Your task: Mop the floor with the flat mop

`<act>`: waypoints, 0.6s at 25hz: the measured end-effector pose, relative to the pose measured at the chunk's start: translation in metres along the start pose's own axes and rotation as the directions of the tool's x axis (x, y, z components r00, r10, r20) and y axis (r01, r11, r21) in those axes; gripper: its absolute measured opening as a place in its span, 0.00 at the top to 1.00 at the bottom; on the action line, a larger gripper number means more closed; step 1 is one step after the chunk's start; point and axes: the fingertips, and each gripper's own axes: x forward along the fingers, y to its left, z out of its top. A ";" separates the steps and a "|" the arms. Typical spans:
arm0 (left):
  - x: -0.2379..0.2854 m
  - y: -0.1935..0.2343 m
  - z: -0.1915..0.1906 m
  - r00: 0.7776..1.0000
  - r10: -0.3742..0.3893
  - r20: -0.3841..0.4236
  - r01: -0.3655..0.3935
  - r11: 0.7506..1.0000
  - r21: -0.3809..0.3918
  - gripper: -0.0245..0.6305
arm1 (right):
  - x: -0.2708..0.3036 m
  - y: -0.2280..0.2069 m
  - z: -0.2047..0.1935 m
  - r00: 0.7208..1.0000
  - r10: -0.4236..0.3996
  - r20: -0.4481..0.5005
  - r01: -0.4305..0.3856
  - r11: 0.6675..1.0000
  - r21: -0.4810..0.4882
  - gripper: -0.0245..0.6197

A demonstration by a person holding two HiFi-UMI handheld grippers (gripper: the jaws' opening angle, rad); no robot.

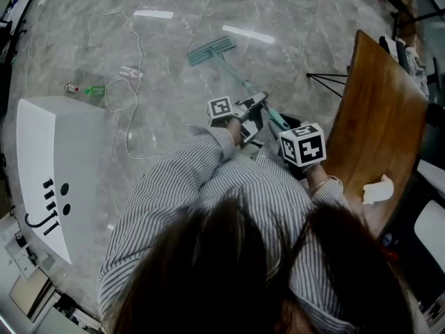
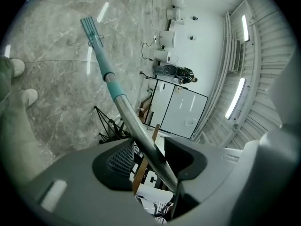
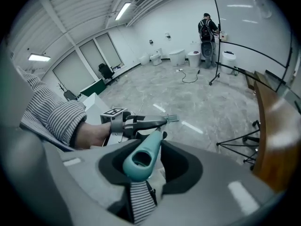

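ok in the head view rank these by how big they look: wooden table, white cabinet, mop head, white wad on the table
1. brown wooden tabletop and white box-shaped cabinet: too close to rank.
2. teal flat mop head.
3. crumpled white wad.

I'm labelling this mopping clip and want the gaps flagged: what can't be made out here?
- Underside of the flat mop: head view, it faces the floor.
- Small items by the white box: head view, too small.
- White object on the wooden table: head view, blurred.
- Distant person: right gripper view, too small.
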 end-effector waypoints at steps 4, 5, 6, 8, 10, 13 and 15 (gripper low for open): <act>0.009 -0.002 -0.001 1.000 -0.016 0.012 0.016 1.000 0.006 0.67 | -0.001 -0.010 0.002 1.000 0.010 0.003 -0.010 1.000 -0.004 0.76; 0.012 -0.004 -0.001 1.000 -0.021 0.010 0.021 1.000 0.007 0.67 | -0.002 -0.012 0.003 1.000 0.012 0.003 -0.012 1.000 -0.011 0.76; 0.014 -0.005 0.001 1.000 -0.024 0.005 0.024 1.000 0.012 0.67 | -0.001 -0.014 0.006 1.000 0.012 0.003 -0.012 1.000 -0.020 0.76; 0.016 -0.007 0.009 1.000 -0.021 0.002 0.021 0.999 0.032 0.66 | 0.002 -0.015 0.014 1.000 0.011 0.003 -0.011 0.999 -0.038 0.76; 0.016 -0.010 0.019 1.000 -0.028 0.009 0.027 0.999 0.029 0.66 | 0.006 -0.015 0.024 1.000 0.013 0.001 -0.013 0.999 -0.047 0.76; 0.020 -0.017 0.043 0.999 -0.048 0.020 0.048 0.999 0.014 0.66 | 0.017 -0.017 0.046 1.000 0.018 -0.004 -0.018 0.998 -0.066 0.76; 0.022 -0.027 0.063 0.998 -0.057 0.018 0.057 0.998 -0.001 0.64 | 0.030 -0.016 0.065 1.000 0.020 -0.007 -0.021 0.997 -0.077 0.76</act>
